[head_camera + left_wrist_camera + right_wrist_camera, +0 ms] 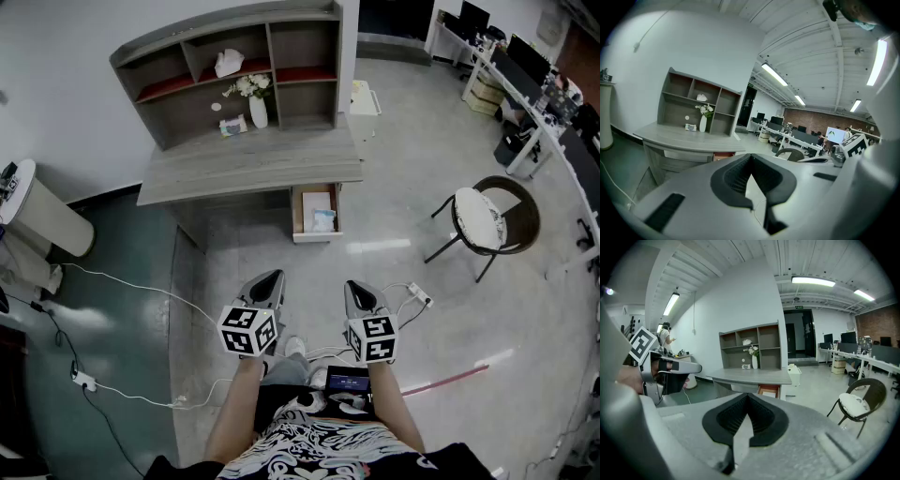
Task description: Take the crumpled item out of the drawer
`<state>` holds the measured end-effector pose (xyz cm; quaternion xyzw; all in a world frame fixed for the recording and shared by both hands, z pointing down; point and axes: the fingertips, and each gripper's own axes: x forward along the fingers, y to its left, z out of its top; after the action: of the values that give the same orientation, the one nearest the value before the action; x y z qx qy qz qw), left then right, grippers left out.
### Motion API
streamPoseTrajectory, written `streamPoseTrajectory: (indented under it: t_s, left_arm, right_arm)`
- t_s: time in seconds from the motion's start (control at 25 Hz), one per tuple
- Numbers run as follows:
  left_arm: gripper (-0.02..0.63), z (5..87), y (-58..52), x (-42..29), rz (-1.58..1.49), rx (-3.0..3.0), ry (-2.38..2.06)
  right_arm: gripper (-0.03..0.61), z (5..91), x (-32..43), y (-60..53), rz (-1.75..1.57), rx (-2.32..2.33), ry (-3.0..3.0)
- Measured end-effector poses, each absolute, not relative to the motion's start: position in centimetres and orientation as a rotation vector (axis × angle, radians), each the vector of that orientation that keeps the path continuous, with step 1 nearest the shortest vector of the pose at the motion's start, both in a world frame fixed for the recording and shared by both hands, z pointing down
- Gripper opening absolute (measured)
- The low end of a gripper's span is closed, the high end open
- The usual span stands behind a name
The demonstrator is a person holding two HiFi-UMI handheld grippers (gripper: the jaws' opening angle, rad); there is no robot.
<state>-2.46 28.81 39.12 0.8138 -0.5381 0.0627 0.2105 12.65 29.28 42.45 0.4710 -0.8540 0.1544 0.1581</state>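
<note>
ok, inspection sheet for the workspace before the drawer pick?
Surface: desk, front part bare.
Job's things: drawer open; crumpled item inside, beside a white sheet.
Clutter: vase of flowers and small items on the hutch shelves.
Grippers: left gripper and right gripper shut, empty, short of the drawer.
Cables: white cable and power strip on the floor, left; second strip right.
Surroundings: chair right, bin left, office desks beyond.

Grey desk (248, 169) bears a shelf unit (225, 33); its open drawer (297, 212) holds seemingly crumpled paper (323, 221)
</note>
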Motion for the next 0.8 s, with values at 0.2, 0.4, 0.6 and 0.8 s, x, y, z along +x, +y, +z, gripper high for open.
streamPoseTrajectory:
  t_s: [0.2,0.4,0.6,0.8]
  left_arm:
    - [0.000,39.1,28.7,-2.9,0.154,2.257,-1.511]
    - [0.000,39.1,28.3,-3.5,0.134,2.243,-1.542]
    - [0.000,38.8,28.4,-3.4,0.129,2.238,-1.588]
    - [0.000,39.1,27.2,-3.3,0.103,2.232,-1.590]
  right_arm:
    - [0.005,43.0,12.6,29.2,0.426,1.335,-2.431]
    - [0.005,43.0,12.8,28.9,0.432,1.341,-2.418]
    - [0.005,42.1,13.7,28.9,0.493,1.388,-2.457]
    - [0.005,41.3,13.4,28.2,0.588,1.329,-2.567]
